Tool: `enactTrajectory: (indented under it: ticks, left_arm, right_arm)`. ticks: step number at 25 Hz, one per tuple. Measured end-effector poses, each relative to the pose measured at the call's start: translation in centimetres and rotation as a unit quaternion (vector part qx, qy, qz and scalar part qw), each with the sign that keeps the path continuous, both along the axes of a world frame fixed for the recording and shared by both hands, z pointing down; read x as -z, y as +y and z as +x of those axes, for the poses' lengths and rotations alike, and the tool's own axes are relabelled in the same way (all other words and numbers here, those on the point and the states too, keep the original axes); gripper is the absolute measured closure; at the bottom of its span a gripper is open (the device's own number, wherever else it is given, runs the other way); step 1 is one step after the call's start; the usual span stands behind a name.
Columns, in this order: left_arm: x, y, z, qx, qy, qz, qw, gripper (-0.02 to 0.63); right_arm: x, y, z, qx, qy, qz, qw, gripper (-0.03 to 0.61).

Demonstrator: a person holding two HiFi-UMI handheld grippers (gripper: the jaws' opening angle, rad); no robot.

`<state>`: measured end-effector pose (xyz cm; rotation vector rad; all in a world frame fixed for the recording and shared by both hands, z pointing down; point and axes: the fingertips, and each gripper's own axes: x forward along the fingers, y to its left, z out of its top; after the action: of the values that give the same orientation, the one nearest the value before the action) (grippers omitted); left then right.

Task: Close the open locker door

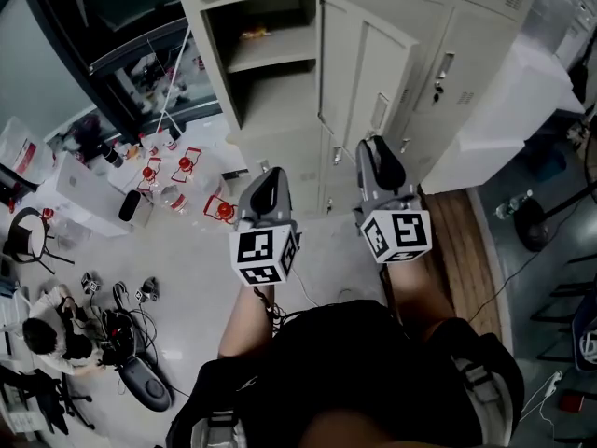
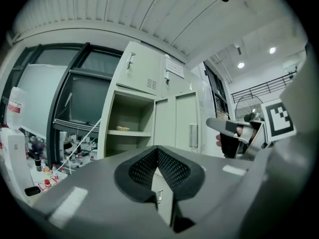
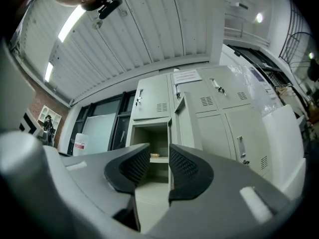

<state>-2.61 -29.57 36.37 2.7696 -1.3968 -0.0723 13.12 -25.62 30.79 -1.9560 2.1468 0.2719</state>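
Right hand-held gripper (image 3: 159, 152) has its jaws apart with nothing between them; the left hand-held gripper (image 2: 157, 152) is closed and empty. Both hang short of the door (image 1: 359, 63), which is swung out to the right of its open compartment in the locker (image 1: 280, 152). I judge it thin painted steel: light, stiff, slick. Better pushed flat near the handle (image 1: 380, 112) than pinched.

A small yellowish item (image 1: 254, 34) lies on the locker shelf (image 1: 280, 56); bottles (image 1: 224, 210) and cables (image 1: 121, 320) litter the floor (image 1: 187, 250)
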Motion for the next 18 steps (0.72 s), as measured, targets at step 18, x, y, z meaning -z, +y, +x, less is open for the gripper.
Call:
enactTrajectory:
  ticks: [18]
  left_arm:
    - [-0.5,-1.9,5.6,-0.020,-0.008,-0.005,0.9998,0.614]
  right_arm:
    - [-1.2,-3.7,7.9,0.033,0.016,-0.068,0.997,0.356]
